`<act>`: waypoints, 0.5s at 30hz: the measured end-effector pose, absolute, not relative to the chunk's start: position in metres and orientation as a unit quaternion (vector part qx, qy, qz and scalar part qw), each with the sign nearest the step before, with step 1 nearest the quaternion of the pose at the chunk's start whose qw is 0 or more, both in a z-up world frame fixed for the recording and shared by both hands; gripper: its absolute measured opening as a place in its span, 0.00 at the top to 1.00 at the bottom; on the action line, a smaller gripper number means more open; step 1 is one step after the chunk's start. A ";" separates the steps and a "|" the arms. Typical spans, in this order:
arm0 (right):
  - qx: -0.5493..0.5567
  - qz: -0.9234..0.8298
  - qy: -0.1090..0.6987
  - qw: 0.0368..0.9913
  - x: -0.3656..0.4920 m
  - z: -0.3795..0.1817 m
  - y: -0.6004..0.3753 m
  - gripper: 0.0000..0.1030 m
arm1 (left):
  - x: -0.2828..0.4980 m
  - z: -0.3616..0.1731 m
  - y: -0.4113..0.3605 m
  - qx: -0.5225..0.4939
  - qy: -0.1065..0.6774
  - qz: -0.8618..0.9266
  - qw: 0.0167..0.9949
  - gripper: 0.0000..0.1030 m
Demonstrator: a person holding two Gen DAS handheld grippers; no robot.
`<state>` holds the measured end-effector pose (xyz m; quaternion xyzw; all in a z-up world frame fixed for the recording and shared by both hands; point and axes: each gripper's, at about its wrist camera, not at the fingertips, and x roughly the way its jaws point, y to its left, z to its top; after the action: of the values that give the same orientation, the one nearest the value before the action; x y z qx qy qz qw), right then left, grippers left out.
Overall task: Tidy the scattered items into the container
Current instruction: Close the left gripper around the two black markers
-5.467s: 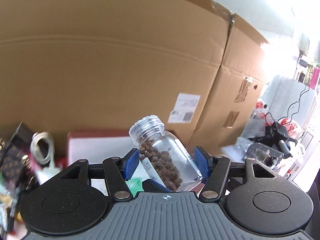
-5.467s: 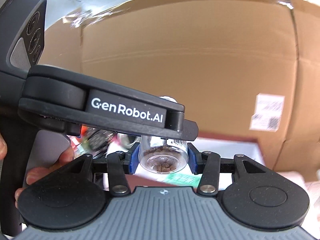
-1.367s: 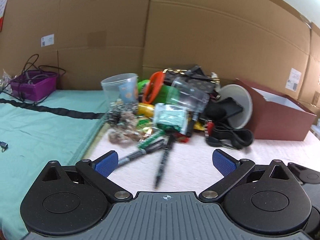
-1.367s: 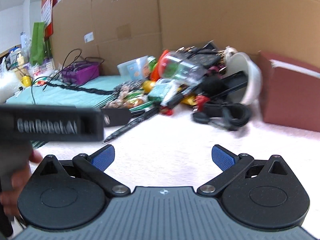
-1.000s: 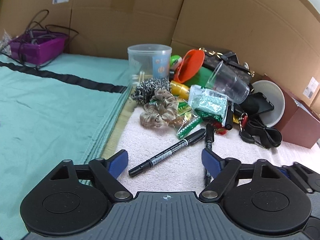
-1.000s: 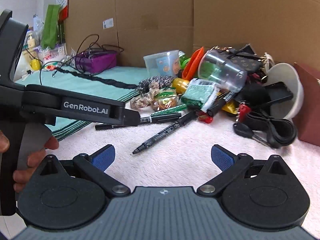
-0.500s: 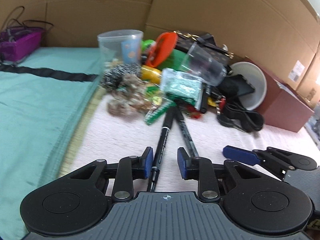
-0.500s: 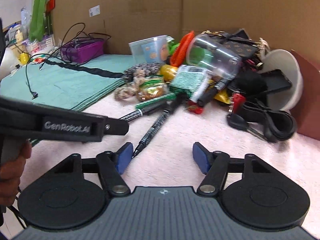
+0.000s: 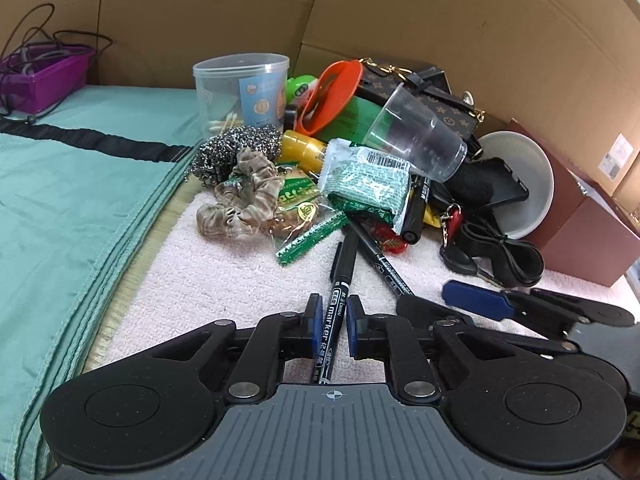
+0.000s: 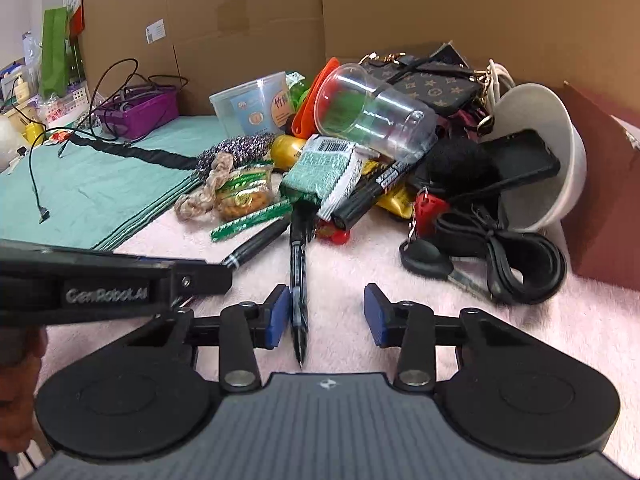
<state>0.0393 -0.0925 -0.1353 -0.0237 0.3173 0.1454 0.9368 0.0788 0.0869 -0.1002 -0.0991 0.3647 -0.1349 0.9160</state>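
Observation:
On the pink towel, my left gripper [image 9: 331,328] is shut on a black marker [image 9: 345,260] that lies pointing toward the pile. My right gripper [image 10: 326,316] is closing around a thin black pen [image 10: 298,264]. The pen lies on the towel beside the left pad, and the right pad is still apart from it. The same pen [image 9: 384,268] shows in the left wrist view, running to the right gripper's blue pad [image 9: 476,306]. The maroon box [image 10: 600,200] stands at the right. Behind lies the scattered pile, with a tipped clear cup [image 10: 372,112] on top.
The pile holds a green packet [image 9: 368,184], scrunchie [image 9: 240,204], steel scourer [image 9: 236,148], white bowl [image 10: 540,152], black strap [image 10: 508,260] and a thick marker [image 10: 368,196]. A teal cloth [image 9: 72,200] lies left with a purple basket [image 10: 140,114]. Cardboard walls stand behind.
Both grippers came forward toward the pile. The left jaws closed onto the black marker. The right jaws narrowed around the thin pen.

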 end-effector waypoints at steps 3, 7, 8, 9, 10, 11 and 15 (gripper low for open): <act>-0.030 0.149 0.315 0.937 0.048 -0.136 -0.090 0.61 | 0.081 -0.100 0.082 -0.095 0.364 -0.129 0.918 0.89; -0.037 0.159 0.315 0.935 0.056 -0.136 -0.093 0.70 | 0.081 -0.099 0.076 -0.076 0.367 -0.134 0.917 0.93; -0.044 0.163 0.315 0.934 0.055 -0.136 -0.094 0.75 | 0.080 -0.099 0.075 -0.074 0.370 -0.137 0.916 0.94; -0.051 0.167 0.316 0.932 0.054 -0.136 -0.095 0.83 | 0.078 -0.098 0.074 -0.074 0.375 -0.141 0.913 0.94; -0.056 0.173 0.320 0.930 0.051 -0.135 -0.096 0.85 | 0.076 -0.097 0.073 -0.072 0.379 -0.143 0.912 0.94; -0.061 0.178 0.324 0.927 0.048 -0.133 -0.098 0.85 | 0.073 -0.096 0.072 -0.068 0.381 -0.143 0.911 0.82; -0.076 0.201 0.334 0.918 0.042 -0.130 -0.102 0.86 | 0.070 -0.096 0.063 -0.051 0.377 -0.142 0.914 0.70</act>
<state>0.0420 -0.1015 -0.1297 -0.0763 0.3338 0.2011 0.9178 0.0701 0.0633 -0.0959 -0.0507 0.3773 -0.1420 0.9138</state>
